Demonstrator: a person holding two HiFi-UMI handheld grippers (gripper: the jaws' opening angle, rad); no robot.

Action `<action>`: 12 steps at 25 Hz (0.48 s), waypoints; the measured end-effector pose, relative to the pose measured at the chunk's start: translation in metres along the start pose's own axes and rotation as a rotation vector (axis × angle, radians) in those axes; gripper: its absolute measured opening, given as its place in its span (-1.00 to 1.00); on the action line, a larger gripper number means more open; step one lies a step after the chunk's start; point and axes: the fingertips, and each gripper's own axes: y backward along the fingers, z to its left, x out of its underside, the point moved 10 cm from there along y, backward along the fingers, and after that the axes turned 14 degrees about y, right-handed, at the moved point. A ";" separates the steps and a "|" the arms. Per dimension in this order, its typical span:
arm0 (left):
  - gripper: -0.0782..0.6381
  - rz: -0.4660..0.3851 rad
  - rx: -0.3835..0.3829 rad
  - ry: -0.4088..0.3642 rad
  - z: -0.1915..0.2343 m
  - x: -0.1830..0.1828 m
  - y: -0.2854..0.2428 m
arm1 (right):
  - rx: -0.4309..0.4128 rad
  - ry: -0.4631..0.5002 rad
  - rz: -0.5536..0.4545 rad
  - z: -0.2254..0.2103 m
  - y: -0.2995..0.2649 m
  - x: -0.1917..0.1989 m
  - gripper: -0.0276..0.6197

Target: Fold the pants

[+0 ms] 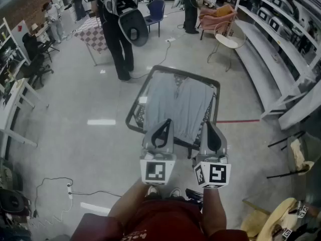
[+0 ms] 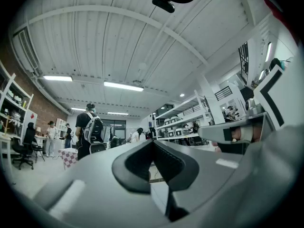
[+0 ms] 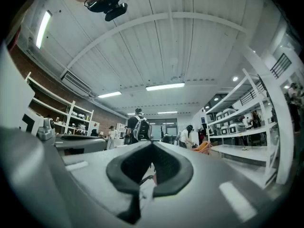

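Note:
Light grey pants (image 1: 176, 103) lie spread flat on a small dark-framed table (image 1: 134, 113) in the middle of the head view. My left gripper (image 1: 161, 127) is held above the table's near edge, its jaws shut and empty. My right gripper (image 1: 210, 130) hangs beside it to the right, also shut with nothing in it. Both grippers are raised clear of the cloth and point a little above level. In the left gripper view my left gripper (image 2: 152, 141) faces the room, and in the right gripper view my right gripper (image 3: 152, 145) does the same; the pants do not show there.
A person with a backpack (image 1: 119, 24) stands beyond the table's far left corner. White shelving (image 1: 281, 54) runs along the right. A chair (image 1: 223, 36) and a checkered table (image 1: 95, 34) stand at the back. A cable (image 1: 55, 185) lies on the floor at the left.

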 end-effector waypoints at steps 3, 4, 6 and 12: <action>-0.77 0.024 0.000 -0.017 -0.005 -0.004 0.005 | -0.013 0.003 0.015 0.001 0.004 -0.003 -0.91; -0.77 0.029 0.001 -0.022 -0.007 -0.005 0.005 | -0.013 0.001 0.020 -0.001 0.005 -0.004 -0.91; -0.77 0.037 0.007 -0.030 -0.014 -0.004 0.001 | -0.002 -0.002 0.026 -0.009 0.006 -0.004 -0.91; -0.77 0.053 0.017 -0.033 -0.022 0.009 -0.003 | 0.023 -0.011 0.050 -0.018 0.013 0.011 -0.91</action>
